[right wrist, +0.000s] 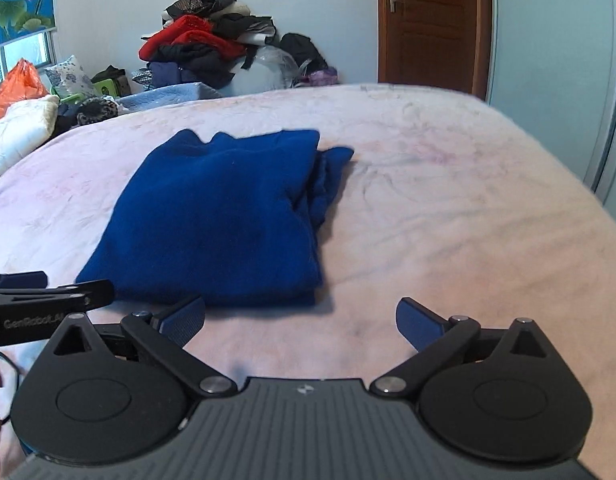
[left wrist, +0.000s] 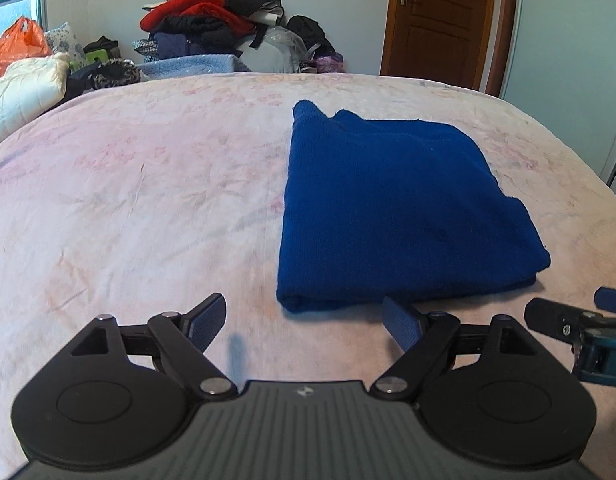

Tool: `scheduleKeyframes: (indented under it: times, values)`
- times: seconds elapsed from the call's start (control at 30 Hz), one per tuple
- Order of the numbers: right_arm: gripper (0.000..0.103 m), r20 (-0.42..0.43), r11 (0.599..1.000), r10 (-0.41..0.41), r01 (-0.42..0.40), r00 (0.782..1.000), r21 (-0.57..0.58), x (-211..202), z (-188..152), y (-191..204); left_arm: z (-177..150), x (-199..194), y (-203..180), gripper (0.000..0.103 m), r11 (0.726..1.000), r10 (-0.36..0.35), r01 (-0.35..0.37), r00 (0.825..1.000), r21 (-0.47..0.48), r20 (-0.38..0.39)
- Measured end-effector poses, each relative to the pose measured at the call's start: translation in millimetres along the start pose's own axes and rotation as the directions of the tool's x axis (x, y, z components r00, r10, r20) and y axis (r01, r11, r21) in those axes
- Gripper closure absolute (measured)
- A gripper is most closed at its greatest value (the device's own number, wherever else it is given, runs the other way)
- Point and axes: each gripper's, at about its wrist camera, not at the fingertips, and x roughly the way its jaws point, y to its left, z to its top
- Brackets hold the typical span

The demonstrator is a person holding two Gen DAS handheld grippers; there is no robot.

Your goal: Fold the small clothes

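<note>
Just ahead of both sets of fingers, the blue garment (left wrist: pixel 404 208) lies folded on the bed (left wrist: pixel 147 200), its near edge right by the tips. Left gripper (left wrist: pixel 303 320) spread wide, nothing between the fingers; right gripper (right wrist: pixel 299 320) spread wide too, empty, with the garment off to its left. Neither touches cloth.

Risks: one layer pokes out loose on the far right side of the stack, so a pinch on the top layer only would likely peel the fold open. Grippers sit close together; reaching for the same near edge could bump them. Soft bed cover may get pinched along with the cloth.
</note>
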Motion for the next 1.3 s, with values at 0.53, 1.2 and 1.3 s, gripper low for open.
scheduleKeyframes:
  times: [0.53,1.2,1.3]
  values:
    - [0.0,0.016,0.998,-0.013,0.014,1.0,-0.059,8,-36,12,-32,-4,6,0.017,0.999,0.045,-0.045,0.999,-0.021,0.019]
    - [0.0,0.02,0.995,-0.028,0.029,0.999,-0.095,12,-44,17,-34,-8,10,0.013,0.999,0.02,-0.02,1.0,-0.035,-0.004]
    - [0.0,0.029,0.997,-0.017,0.019,0.999,-0.075,4,-42,15,-34,-12,11,0.013,0.999,0.024,-0.024,1.0,-0.037,0.002]
